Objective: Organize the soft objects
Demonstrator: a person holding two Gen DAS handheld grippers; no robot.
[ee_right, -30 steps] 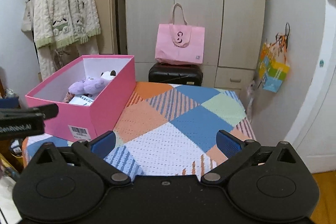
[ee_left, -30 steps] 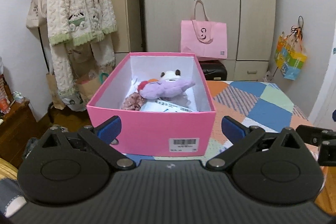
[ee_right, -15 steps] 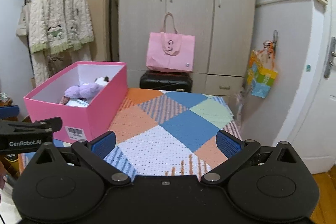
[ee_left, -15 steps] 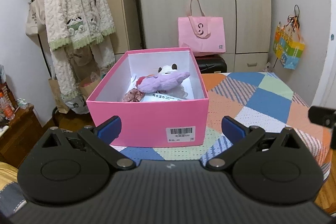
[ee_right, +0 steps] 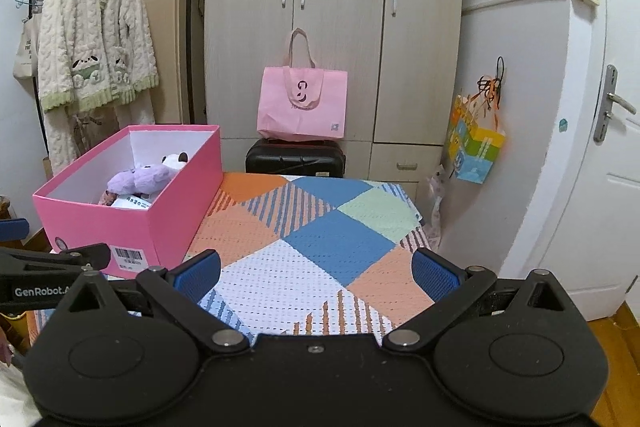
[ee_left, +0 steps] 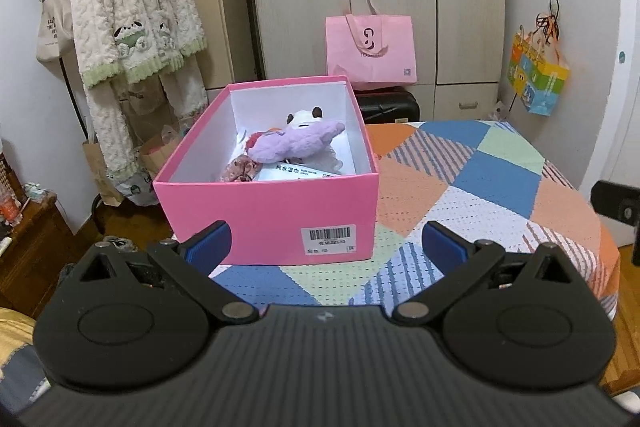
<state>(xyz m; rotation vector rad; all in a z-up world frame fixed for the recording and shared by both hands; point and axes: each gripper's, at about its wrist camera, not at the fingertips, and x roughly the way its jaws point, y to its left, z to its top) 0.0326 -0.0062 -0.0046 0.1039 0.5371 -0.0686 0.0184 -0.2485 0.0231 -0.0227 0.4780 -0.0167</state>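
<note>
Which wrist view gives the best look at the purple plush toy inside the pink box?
The left wrist view: it looks straight into the pink box, so the purple plush toy shows nearly whole atop the other contents. In the right wrist view the toy is smaller, off to the left, with the box's near wall hiding its lower part.

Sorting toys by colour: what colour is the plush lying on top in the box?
Pale purple; the plush shows best in the left wrist view.
</note>
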